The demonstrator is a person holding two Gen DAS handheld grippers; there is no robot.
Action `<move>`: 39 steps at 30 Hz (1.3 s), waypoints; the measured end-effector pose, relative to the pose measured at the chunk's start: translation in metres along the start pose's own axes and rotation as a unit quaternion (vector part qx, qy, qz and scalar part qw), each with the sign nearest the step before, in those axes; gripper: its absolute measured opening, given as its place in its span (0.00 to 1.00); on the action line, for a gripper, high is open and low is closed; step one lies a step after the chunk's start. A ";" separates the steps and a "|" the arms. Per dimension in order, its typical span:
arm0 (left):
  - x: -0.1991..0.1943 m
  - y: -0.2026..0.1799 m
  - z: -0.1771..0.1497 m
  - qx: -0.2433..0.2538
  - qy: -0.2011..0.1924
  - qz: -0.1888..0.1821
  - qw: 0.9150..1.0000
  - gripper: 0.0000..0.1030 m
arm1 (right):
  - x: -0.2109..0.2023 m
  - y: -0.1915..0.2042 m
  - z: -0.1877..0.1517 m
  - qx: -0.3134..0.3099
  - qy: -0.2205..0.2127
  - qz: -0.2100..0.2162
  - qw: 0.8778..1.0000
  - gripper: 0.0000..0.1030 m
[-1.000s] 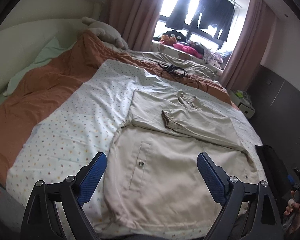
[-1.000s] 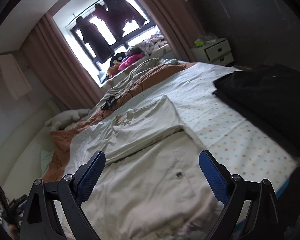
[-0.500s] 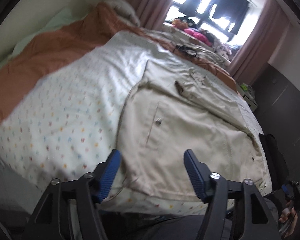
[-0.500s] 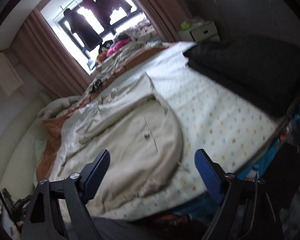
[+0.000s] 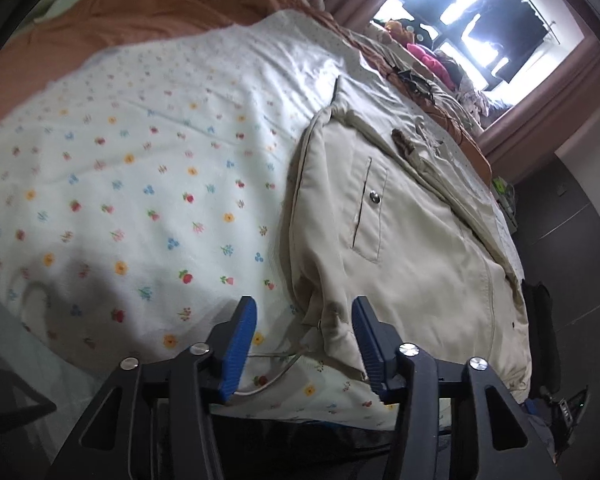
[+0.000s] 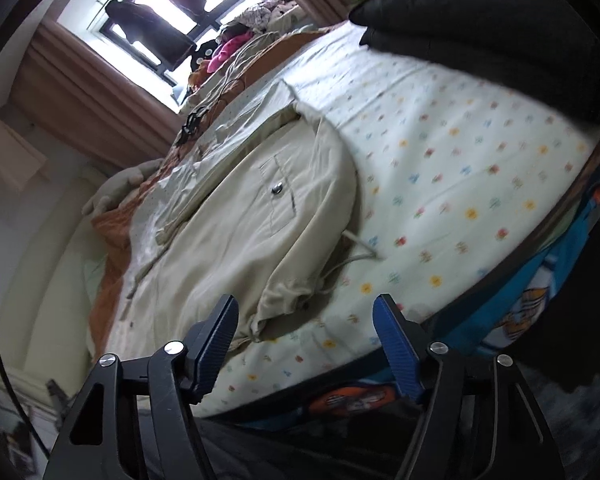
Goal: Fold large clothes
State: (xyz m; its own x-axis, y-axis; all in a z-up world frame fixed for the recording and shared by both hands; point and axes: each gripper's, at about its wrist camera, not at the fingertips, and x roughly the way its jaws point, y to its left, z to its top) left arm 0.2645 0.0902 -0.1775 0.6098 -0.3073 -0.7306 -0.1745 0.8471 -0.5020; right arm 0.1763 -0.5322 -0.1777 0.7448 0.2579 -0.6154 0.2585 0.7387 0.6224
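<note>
A beige jacket (image 5: 400, 240) lies flat on the flower-print sheet (image 5: 140, 200), sleeves folded across its chest, hem toward me. My left gripper (image 5: 304, 312) hangs low over the hem's left corner. Its jaws are closing, with the corner fabric and a drawstring (image 5: 276, 372) between them, and the pads do not press. In the right wrist view the jacket (image 6: 240, 232) shows its other hem corner. My right gripper (image 6: 306, 308) stands around that bunched corner, jaws closing and still wide of the cloth. A drawstring (image 6: 352, 256) trails onto the sheet (image 6: 460, 160).
A folded black garment (image 6: 480, 32) lies at the bed's far right. An orange duvet (image 5: 140, 20) covers the left side. Black cables (image 5: 414, 80) lie beyond the jacket's collar. Clothes hang in the window (image 5: 492, 20). The bed's near edge with a blue printed sheet (image 6: 520, 304) is just below the grippers.
Both grippers have sunk toward the jacket's near hem, one at each corner, and their jaws have narrowed. The jacket has not moved.
</note>
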 end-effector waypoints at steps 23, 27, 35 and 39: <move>0.061 0.000 0.039 -0.050 0.043 -0.050 0.997 0.37 | 0.079 -0.019 0.025 0.107 0.035 0.095 0.989 0.67; 0.058 0.002 0.032 -0.058 0.053 -0.074 0.994 0.37 | 0.088 -0.014 0.024 0.119 0.039 0.120 0.985 0.67; 0.040 -0.006 0.021 -0.050 0.037 -0.066 0.996 0.09 | 0.097 -0.008 0.020 0.120 0.044 0.113 0.985 0.14; 0.012 -0.018 0.024 -0.046 0.008 -0.098 0.994 0.06 | 0.068 0.008 0.025 0.094 0.009 0.119 0.988 0.11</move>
State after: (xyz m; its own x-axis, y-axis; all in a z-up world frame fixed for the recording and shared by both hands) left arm 0.2936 0.0817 -0.1658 0.6274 -0.4692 -0.6214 -0.1239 0.7277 -0.6746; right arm 0.2442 -0.5240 -0.2022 0.7875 0.4227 -0.4484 0.1891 0.5268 0.8287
